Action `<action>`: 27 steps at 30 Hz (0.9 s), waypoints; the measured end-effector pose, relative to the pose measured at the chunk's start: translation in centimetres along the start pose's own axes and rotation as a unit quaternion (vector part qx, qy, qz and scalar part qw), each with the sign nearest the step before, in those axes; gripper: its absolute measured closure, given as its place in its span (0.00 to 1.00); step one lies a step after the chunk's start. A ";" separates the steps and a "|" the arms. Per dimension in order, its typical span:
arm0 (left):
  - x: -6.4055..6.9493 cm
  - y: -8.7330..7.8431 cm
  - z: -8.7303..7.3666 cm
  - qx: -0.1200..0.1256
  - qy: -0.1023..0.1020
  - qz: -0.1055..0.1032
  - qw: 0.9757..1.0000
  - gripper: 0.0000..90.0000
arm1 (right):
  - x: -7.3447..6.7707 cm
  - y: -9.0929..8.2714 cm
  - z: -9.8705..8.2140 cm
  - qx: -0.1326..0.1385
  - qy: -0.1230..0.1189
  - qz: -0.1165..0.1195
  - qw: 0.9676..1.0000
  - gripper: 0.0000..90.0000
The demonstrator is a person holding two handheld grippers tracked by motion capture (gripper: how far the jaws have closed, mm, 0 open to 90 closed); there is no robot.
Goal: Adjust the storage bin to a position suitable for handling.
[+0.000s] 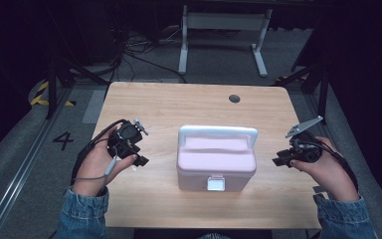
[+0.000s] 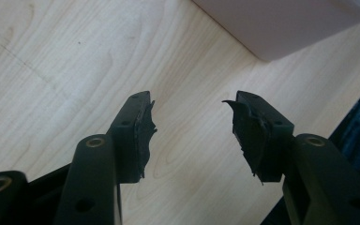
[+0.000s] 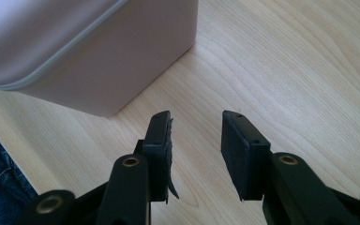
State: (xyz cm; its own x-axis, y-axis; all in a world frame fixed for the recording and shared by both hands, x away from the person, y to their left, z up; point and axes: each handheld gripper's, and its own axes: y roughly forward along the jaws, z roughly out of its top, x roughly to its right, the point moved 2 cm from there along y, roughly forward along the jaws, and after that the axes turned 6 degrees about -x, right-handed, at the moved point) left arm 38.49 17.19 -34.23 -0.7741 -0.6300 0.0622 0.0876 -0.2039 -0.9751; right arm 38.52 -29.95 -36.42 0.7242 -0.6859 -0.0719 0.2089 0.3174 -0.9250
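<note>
A pale pink lidded box (image 1: 216,162) with a white carry handle (image 1: 218,132) and a white front latch (image 1: 215,184) stands in the middle of the wooden table (image 1: 179,102). My left gripper (image 1: 137,163) hovers to the box's left, jaws apart with nothing between them. In the left gripper view (image 2: 190,101) the box's corner (image 2: 281,23) lies ahead, apart from the jaws. My right gripper (image 1: 279,161) is held to the box's right, also open and empty. Its own view (image 3: 197,117) shows the box's side (image 3: 75,56) ahead to the left.
A round cable hole (image 1: 234,98) sits near the table's far edge. Beyond the table stand a white frame (image 1: 224,30) and cables on the floor. Bare wood surrounds the box on all sides. Denim sleeves come in at the table's near edge.
</note>
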 end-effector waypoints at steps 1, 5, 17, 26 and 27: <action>0.0 0.0 0.1 0.006 -0.001 0.000 1.000 0.54 | 0.2 -0.2 -0.2 0.004 0.003 -0.002 1.000 0.71; 0.2 -0.6 0.5 0.025 0.004 -0.003 1.000 0.53 | 0.3 -0.5 -0.6 0.009 0.010 -0.002 1.000 0.71; 1.5 -1.6 2.9 0.069 0.063 -0.028 0.995 0.52 | 0.2 -0.8 -1.9 0.015 0.023 -0.002 1.000 0.69; 1.9 -2.1 4.6 0.131 0.081 -0.046 0.987 0.48 | 0.2 -0.7 -2.8 0.015 0.030 -0.005 0.999 0.67; 1.9 -2.1 4.6 0.131 0.081 -0.046 0.987 0.48 | 0.2 -0.7 -2.8 0.015 0.030 -0.005 0.999 0.67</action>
State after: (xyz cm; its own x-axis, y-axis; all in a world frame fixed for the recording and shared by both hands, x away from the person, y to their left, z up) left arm 39.73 12.93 -31.04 -0.8751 -0.4750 0.0925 0.1544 -0.4553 -0.8769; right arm 36.70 -32.16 -36.78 0.6816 -0.7268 -0.0849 0.2361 0.3282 -0.9146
